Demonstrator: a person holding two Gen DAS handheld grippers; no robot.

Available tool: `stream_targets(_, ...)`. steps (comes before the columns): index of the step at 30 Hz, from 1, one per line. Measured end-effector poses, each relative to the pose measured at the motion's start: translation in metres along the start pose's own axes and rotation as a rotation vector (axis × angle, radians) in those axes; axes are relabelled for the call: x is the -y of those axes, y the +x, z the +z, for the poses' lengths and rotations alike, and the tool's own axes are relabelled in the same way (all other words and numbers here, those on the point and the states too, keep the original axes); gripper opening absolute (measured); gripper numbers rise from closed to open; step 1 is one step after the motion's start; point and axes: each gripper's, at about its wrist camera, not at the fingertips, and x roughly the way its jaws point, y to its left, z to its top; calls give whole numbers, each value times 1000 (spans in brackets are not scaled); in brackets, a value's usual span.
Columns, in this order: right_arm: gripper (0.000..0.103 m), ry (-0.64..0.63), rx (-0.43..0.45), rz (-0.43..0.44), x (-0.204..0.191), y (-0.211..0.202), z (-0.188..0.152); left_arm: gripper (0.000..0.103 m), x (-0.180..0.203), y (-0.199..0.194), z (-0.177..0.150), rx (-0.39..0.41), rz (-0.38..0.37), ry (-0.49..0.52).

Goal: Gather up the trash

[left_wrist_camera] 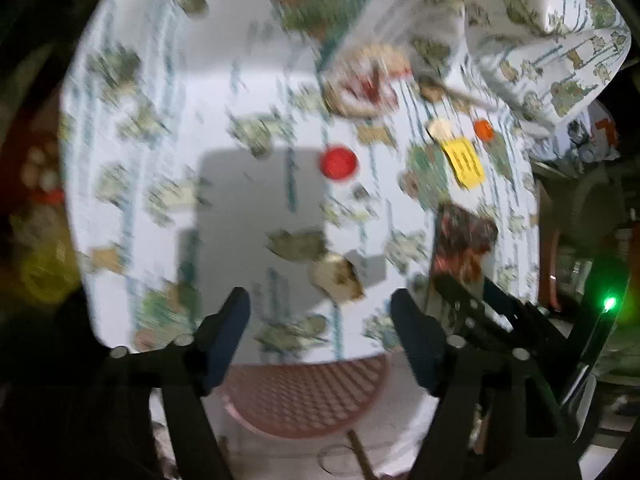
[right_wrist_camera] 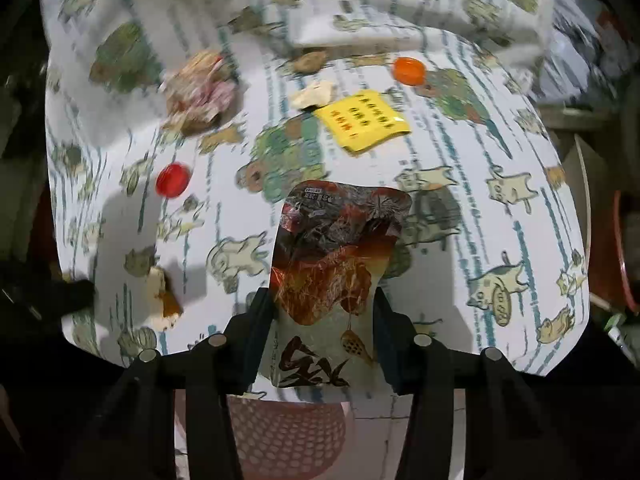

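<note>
My right gripper point(right_wrist_camera: 322, 316) is shut on a red and white snack wrapper point(right_wrist_camera: 340, 248), held above the table's near edge over a pink mesh basket point(right_wrist_camera: 288, 436). My left gripper point(left_wrist_camera: 320, 316) is open and empty above the near edge, over the same basket point(left_wrist_camera: 304, 396). A crumpled brown scrap point(left_wrist_camera: 338, 278) lies just ahead of its fingertips. On the patterned tablecloth lie a red cap point(left_wrist_camera: 338, 163) point(right_wrist_camera: 173, 179), an orange cap point(left_wrist_camera: 483, 129) point(right_wrist_camera: 409, 71), a yellow packet point(left_wrist_camera: 464, 162) point(right_wrist_camera: 362, 120), a crumpled wrapper point(left_wrist_camera: 366, 82) point(right_wrist_camera: 200, 92) and a small pale scrap point(right_wrist_camera: 314, 94). The held wrapper also shows in the left wrist view point(left_wrist_camera: 464, 240).
The tablecloth point(right_wrist_camera: 500, 240) is bunched into folds at the far side point(left_wrist_camera: 540, 20). The right gripper's arm point(left_wrist_camera: 500, 312) crosses the lower right of the left wrist view. Dark clutter surrounds the table on both sides. The left view is motion-blurred.
</note>
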Motion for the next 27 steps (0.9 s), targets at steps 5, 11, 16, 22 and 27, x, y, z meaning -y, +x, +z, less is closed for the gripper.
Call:
stream_targets(5, 50, 54, 53, 34, 23, -19, 13, 48, 9, 21, -4, -65, -46, -32)
stream_targets(11, 50, 59, 81, 40, 34, -37, 14, 30, 21, 38, -2, -48, 65, -20)
stream_targets(16, 50, 60, 87, 44, 38, -34, 15, 26, 28, 44, -1, -29, 105, -8)
stream_targets(22, 36, 62, 98, 47, 42, -39, 15, 20, 24, 44, 2, -10, 79, -19)
stream_targets(27, 33, 71, 83, 67, 43, -37, 13, 19, 24, 27, 0, 39, 60, 0)
